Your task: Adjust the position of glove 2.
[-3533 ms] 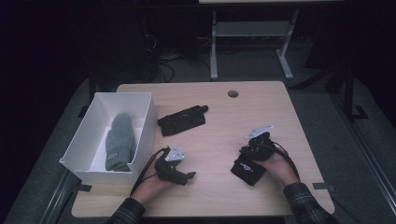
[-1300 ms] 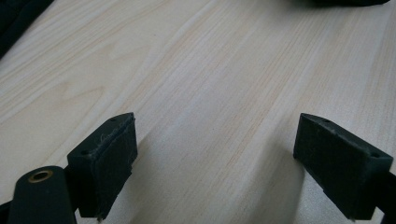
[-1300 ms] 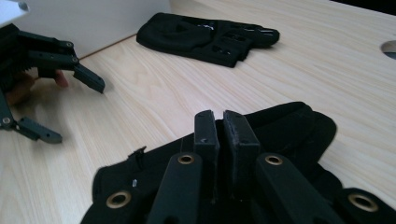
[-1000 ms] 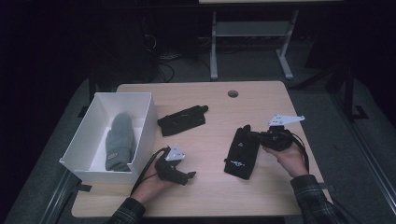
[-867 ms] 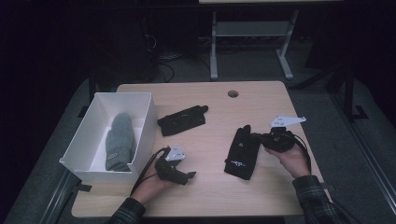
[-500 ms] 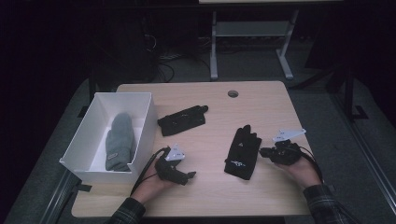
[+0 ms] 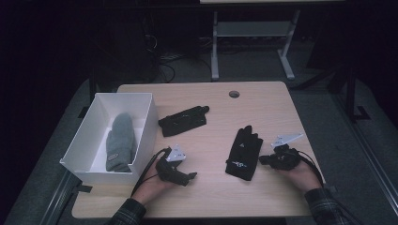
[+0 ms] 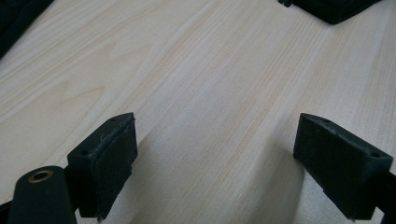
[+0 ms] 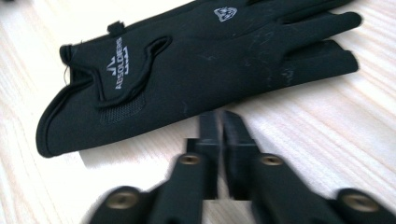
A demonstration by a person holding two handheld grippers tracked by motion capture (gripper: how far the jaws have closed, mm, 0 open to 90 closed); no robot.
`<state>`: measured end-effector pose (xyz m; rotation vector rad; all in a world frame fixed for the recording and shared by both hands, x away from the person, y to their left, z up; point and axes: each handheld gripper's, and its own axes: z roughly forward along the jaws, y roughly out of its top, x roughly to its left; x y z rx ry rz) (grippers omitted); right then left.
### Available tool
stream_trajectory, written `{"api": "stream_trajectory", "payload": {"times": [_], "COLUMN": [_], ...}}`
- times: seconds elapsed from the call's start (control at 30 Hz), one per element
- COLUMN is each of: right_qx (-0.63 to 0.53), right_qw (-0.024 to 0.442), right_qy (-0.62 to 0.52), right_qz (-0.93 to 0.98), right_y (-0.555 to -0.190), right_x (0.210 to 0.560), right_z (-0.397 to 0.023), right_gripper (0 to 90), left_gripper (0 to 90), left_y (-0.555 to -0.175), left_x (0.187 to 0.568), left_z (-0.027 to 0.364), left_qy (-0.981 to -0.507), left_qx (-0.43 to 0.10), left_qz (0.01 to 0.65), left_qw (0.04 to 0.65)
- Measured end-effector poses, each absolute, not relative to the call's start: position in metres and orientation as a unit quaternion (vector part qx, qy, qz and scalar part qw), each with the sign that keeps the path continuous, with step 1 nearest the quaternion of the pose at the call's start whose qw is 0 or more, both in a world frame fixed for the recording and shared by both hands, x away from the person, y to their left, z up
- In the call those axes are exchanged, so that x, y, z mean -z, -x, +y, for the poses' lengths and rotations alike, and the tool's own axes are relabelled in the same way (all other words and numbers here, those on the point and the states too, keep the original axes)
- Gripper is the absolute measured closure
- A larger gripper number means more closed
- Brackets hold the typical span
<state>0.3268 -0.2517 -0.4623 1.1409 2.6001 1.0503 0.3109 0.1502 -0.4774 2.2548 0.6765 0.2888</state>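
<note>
Black glove (image 7: 243,153) lies flat on the tabletop (image 7: 213,108), just beside the right tool (image 7: 264,160), whose jaws have just cracked apart, nothing between them. Left tool (image 7: 189,177) is wide open over bare wood.

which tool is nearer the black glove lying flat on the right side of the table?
Right. The right tool sits just beside the black glove, at its right edge. The left tool rests farther off, to the glove's left.
</note>
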Motion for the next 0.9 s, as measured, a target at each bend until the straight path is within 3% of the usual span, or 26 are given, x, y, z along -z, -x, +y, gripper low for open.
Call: {"api": "stream_trajectory", "payload": {"times": [0.23,0.4,0.57,0.7,0.9], "right_qx": [-0.375,-0.379,-0.347,-0.35,-0.351], "right_qw": [0.034,0.02,0.03,0.031,0.053], "right_qy": [-0.389,-0.383,-0.378,-0.368,-0.357], "right_qz": [0.841,0.842,0.858,0.861,0.864], "right_y": [-0.325,-0.324,-0.325,-0.324,-0.321], "right_x": [0.455,0.455,0.464,0.464,0.461], "right_z": [-0.255,-0.245,-0.236,-0.232,-0.23], "right_gripper": [70.4,57.7,69.5,86.6,90.0], "left_gripper": [12.8,12.8,12.8,12.7,12.8], "left_y": [-0.311,-0.311,-0.311,-0.311,-0.311], "left_x": [0.477,0.477,0.477,0.477,0.477], "left_z": [0.15,0.15,0.15,0.15,0.15], "left_qy": [-0.881,-0.881,-0.881,-0.881,-0.881], "left_qx": [-0.113,-0.113,-0.112,-0.112,-0.113], "left_qz": [0.264,0.264,0.265,0.265,0.264], "left_qw": [0.375,0.376,0.375,0.375,0.375]}}
